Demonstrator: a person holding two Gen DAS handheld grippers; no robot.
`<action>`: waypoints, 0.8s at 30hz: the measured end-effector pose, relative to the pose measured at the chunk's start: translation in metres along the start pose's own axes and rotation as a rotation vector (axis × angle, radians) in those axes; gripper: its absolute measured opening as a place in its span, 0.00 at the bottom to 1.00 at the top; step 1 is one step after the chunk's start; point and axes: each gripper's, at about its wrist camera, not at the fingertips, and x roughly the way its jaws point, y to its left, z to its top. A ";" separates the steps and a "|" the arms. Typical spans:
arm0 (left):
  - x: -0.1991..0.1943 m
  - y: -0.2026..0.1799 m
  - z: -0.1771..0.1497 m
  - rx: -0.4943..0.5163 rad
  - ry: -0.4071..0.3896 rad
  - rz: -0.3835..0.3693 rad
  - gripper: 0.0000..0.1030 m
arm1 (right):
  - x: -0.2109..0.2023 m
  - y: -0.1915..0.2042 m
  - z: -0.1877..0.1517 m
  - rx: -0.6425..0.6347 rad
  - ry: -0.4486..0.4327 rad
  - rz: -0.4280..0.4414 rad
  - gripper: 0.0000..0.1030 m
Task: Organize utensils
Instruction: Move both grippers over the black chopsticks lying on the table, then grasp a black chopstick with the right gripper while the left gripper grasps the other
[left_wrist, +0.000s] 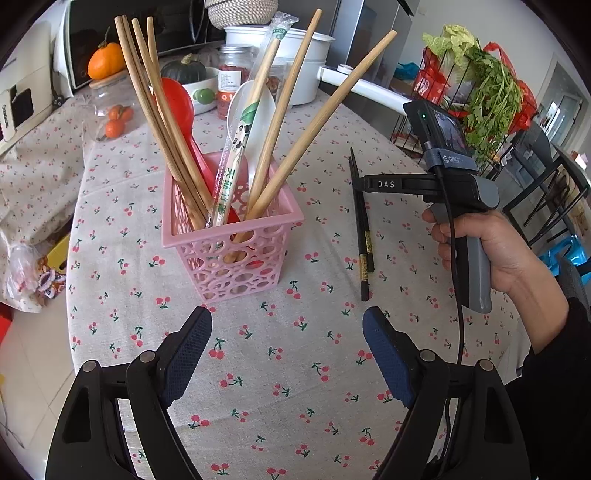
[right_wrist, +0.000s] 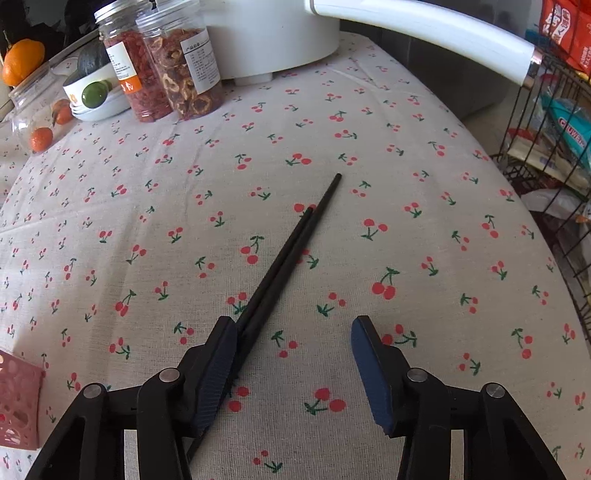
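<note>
The right gripper (right_wrist: 293, 328) stands partly open over a pair of slim black chopsticks (right_wrist: 291, 243) lying flat on the cherry-print tablecloth (right_wrist: 424, 177); its left ribbed pad touches them, the right pad stays clear. The left gripper (left_wrist: 287, 319) hangs wide open and empty near the perforated pink plastic basket (left_wrist: 236, 254) holding upright bamboo chopsticks (left_wrist: 280, 122) and spoons.

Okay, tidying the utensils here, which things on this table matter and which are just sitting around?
Matter:
- black chopsticks, flat on the cloth between the right gripper fingers
- pink basket holding wooden chopsticks and spoons

Just sitting around:
- two dried-fruit jars
- white pot
- oranges
</note>
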 end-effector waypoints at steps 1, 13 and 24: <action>0.000 0.000 0.000 0.001 -0.001 0.000 0.83 | 0.000 0.001 0.000 -0.002 0.002 0.000 0.49; -0.003 -0.003 0.001 0.013 -0.011 0.008 0.83 | 0.000 0.005 0.000 -0.041 0.067 -0.083 0.12; 0.016 -0.072 0.014 0.096 -0.010 -0.054 0.64 | -0.050 -0.075 -0.029 0.165 0.109 0.035 0.04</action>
